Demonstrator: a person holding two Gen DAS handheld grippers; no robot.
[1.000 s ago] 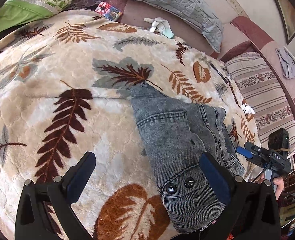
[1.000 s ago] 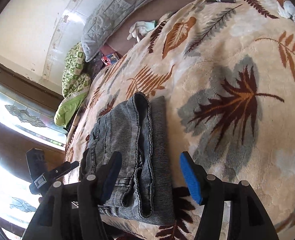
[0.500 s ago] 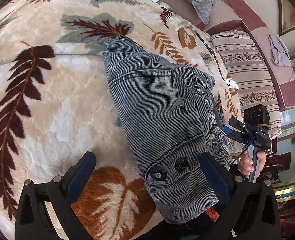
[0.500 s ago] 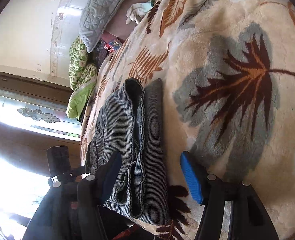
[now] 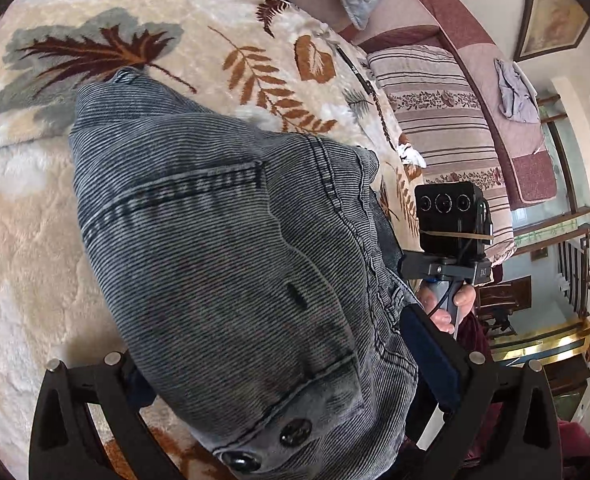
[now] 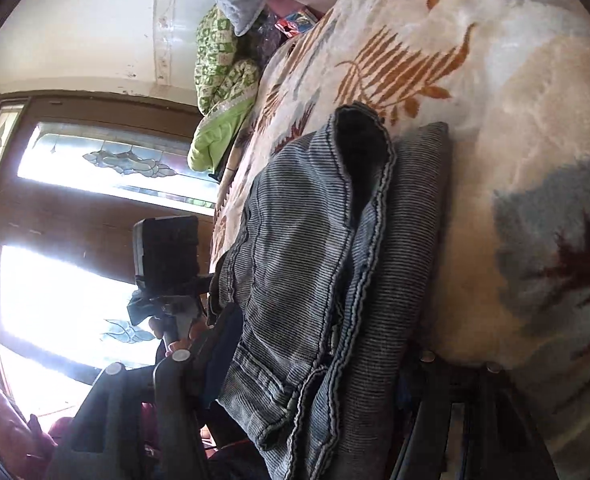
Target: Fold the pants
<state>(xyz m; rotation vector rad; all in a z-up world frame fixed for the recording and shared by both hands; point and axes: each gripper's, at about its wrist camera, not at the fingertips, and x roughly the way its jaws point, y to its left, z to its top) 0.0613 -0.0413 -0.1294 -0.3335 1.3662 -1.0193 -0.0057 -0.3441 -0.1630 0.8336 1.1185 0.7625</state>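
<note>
Folded grey jeans (image 5: 231, 264) lie on the leaf-print blanket (image 5: 35, 240), at its near edge. My left gripper (image 5: 291, 384) and right gripper (image 6: 315, 368) each straddle the jeans' near end, jaws wide, pads not visibly pressing the cloth.

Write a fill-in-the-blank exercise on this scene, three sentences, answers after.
1. The folded jeans lie on a blanket printed with ____.
2. Two dark metal ____ sit at the near waistband of the jeans.
3. In the left wrist view, the left hand-held gripper has one finger on each ____ of the jeans.

Missing words: leaves; buttons; side
</note>
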